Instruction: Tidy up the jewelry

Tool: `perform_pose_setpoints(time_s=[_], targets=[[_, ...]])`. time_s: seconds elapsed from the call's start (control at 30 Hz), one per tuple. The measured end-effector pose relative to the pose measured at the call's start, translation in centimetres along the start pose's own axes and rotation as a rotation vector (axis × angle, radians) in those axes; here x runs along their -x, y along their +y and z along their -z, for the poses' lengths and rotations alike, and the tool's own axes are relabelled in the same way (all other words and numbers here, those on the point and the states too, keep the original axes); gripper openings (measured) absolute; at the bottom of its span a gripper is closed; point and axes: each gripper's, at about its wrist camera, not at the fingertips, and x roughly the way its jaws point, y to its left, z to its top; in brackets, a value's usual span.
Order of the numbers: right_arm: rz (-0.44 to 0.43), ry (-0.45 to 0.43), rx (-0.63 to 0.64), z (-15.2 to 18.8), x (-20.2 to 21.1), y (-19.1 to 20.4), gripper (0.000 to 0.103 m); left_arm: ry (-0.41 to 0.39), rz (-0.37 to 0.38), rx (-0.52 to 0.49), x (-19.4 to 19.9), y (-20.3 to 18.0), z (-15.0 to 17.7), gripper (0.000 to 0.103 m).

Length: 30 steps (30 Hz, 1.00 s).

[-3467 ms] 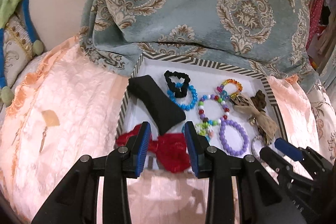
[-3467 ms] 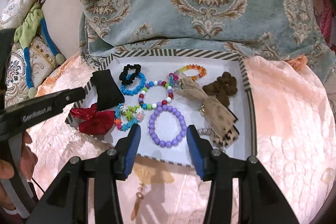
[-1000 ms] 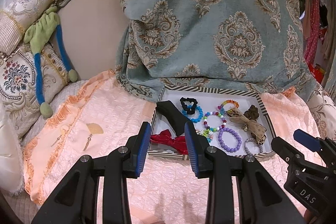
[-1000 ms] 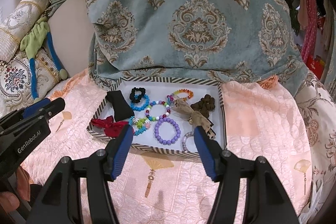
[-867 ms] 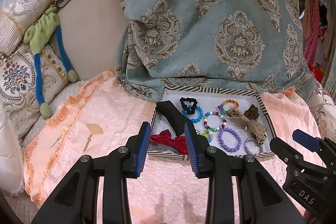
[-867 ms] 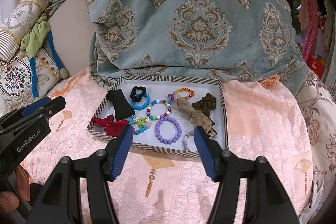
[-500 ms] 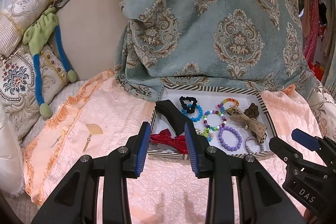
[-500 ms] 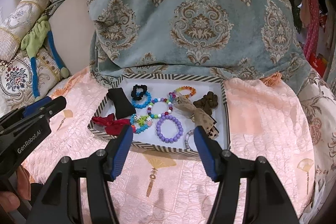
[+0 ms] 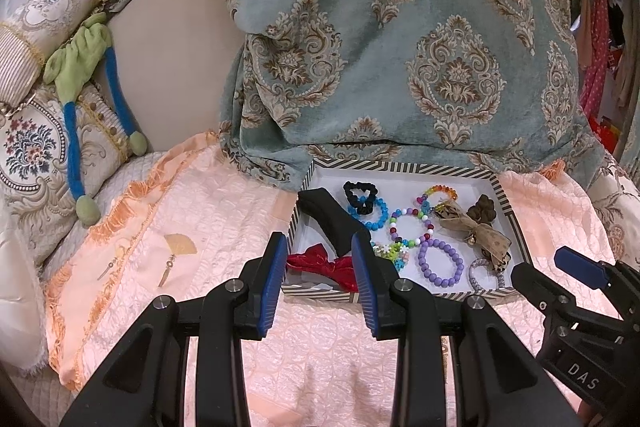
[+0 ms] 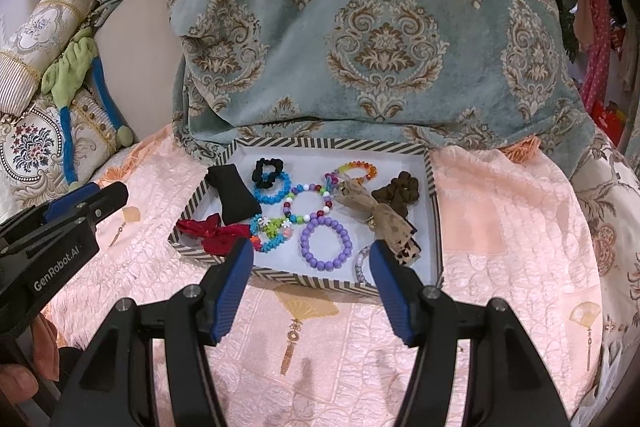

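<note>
A shallow striped-rim tray [image 10: 435,227] lies on a quilted peach bedspread [image 10: 512,251], its white floor holding a round purple bead bracelet [image 10: 326,243], a crinkled red bow [image 10: 214,230], a soft black pouch [image 10: 234,198] and what looks like a leopard-print ribbon bow [image 10: 390,223] at 3 o'clock. Both grippers hang short of the tray's near rim at 6 o'clock: the left gripper [image 9: 320,281] with jaws released and empty, the right gripper [image 10: 312,285] spread wider, grasping nothing. Damask teal fabric [image 10: 360,27] drapes at 12 o'clock.
</note>
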Motion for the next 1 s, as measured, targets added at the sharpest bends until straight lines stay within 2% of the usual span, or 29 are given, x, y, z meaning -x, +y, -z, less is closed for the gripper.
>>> perform_pose_setpoints(time_s=[1.0], targets=[[-0.009, 0.021, 0.007, 0.01, -0.89, -0.03, 0.063, 0.007, 0.008, -0.010, -0.88, -0.30, -0.19, 0.017]])
